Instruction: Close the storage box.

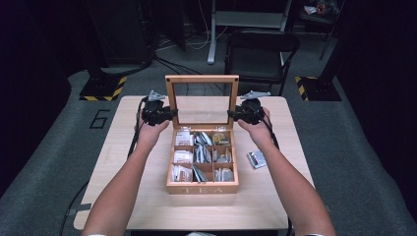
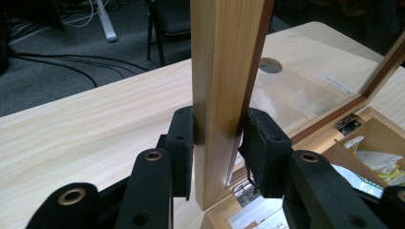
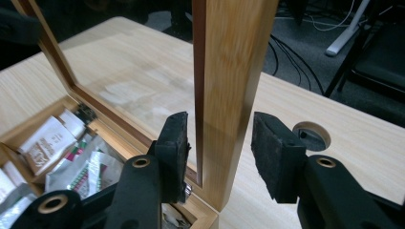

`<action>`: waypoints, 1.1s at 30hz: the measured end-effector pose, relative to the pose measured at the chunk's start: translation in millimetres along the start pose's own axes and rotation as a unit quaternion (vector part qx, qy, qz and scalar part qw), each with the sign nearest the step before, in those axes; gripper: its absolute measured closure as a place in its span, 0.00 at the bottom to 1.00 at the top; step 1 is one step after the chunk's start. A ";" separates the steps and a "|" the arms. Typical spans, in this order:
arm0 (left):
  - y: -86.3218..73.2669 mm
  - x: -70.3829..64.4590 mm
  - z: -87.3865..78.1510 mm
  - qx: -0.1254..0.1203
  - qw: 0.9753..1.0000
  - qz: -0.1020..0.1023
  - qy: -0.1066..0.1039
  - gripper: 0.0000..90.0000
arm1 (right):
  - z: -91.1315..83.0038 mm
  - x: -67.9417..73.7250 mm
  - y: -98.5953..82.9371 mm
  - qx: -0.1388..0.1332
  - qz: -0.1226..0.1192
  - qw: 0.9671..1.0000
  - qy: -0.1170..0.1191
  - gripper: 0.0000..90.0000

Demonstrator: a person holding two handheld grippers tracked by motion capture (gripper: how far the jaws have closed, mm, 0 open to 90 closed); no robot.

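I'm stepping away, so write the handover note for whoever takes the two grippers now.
Left gripper: fingers shut on the lid frame, left side.
Right gripper: fingers straddle the frame's right side, a gap showing at one pad; not clamped.
Tea box sits mid-table, lid upright, compartments full of tea bags. One packet lies on the table to its right.
Done: lid stands open.
Left: probably lowering the lid; unclear.
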State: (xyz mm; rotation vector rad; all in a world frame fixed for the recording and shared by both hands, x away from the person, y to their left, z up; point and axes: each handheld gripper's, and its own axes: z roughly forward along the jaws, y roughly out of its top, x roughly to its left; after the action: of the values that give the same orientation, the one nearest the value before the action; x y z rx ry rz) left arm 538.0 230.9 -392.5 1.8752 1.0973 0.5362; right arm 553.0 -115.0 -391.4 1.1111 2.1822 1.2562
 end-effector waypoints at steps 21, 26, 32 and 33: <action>-6.5 -3.6 -7.9 -0.007 1.000 0.008 -0.002 0.72 | -37.5 16.1 37.3 -0.028 -0.030 0.999 -0.013 0.66; -9.2 -4.4 -10.6 -0.008 1.000 0.009 -0.006 0.71 | -42.1 15.9 39.8 -0.030 -0.023 0.999 -0.008 0.70; -11.2 -5.4 -13.9 -0.006 1.000 0.012 -0.009 0.71 | -45.7 19.7 40.4 -0.031 -0.044 0.999 -0.009 0.72; -11.5 -5.6 -14.4 -0.006 1.000 0.010 -0.010 0.71 | -47.0 20.1 39.5 -0.030 -0.046 0.998 -0.008 0.72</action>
State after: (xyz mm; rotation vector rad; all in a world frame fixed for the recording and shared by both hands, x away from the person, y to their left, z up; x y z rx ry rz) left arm 519.4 235.5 -394.3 1.8790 1.0616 0.5336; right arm 527.3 -113.5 -332.1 0.9810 2.1445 1.2602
